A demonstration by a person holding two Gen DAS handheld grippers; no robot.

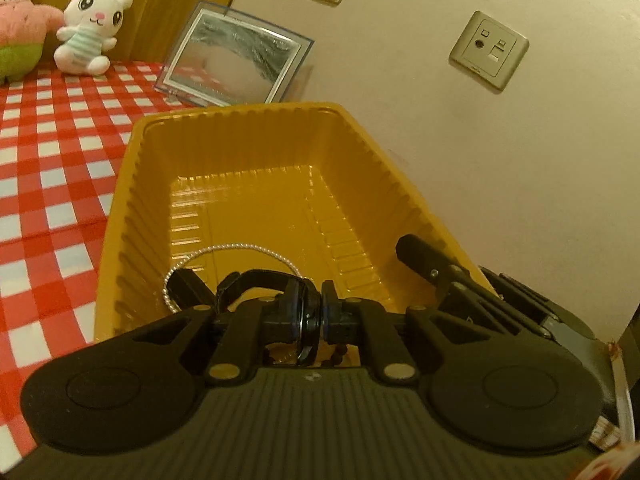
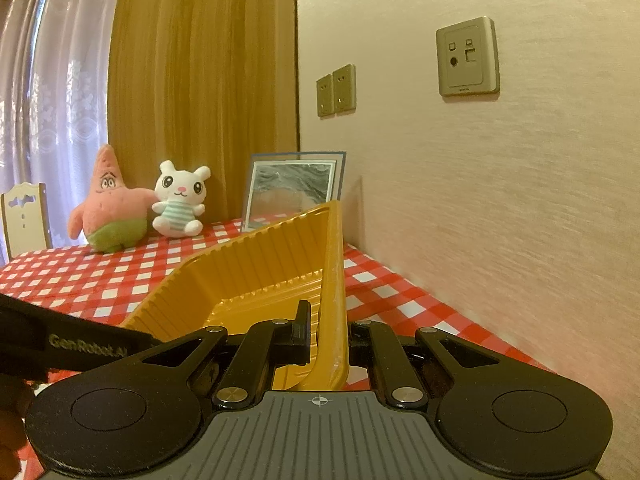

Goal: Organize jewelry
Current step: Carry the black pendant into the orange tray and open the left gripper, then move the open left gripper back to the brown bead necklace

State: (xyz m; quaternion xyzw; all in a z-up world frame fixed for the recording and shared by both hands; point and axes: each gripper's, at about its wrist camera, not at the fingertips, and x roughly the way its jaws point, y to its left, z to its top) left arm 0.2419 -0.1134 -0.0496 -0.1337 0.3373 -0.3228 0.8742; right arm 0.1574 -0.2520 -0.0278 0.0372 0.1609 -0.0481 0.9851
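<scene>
A yellow ribbed plastic tray [image 1: 256,128] sits on the red-checked tablecloth. A silver bead chain [image 1: 240,246] lies inside it at the near end. My left gripper [image 1: 316,312] is over the tray's near end, shut on a black ring-shaped bangle [image 1: 306,332]; a dark bead string [image 1: 340,356] hangs under it. My right gripper [image 2: 328,340] is shut on the tray's right wall [image 2: 334,280], one finger inside, one outside; it also shows in the left wrist view [image 1: 436,268]. The left gripper's body [image 2: 80,344] crosses the lower left of the right wrist view.
A framed mirror [image 1: 236,60] leans on the wall behind the tray. A white bunny plush [image 1: 92,28] and a pink star plush [image 2: 108,204] stand at the table's back. The wall with sockets [image 1: 488,50] runs close along the right. A white chair back [image 2: 24,216] stands at far left.
</scene>
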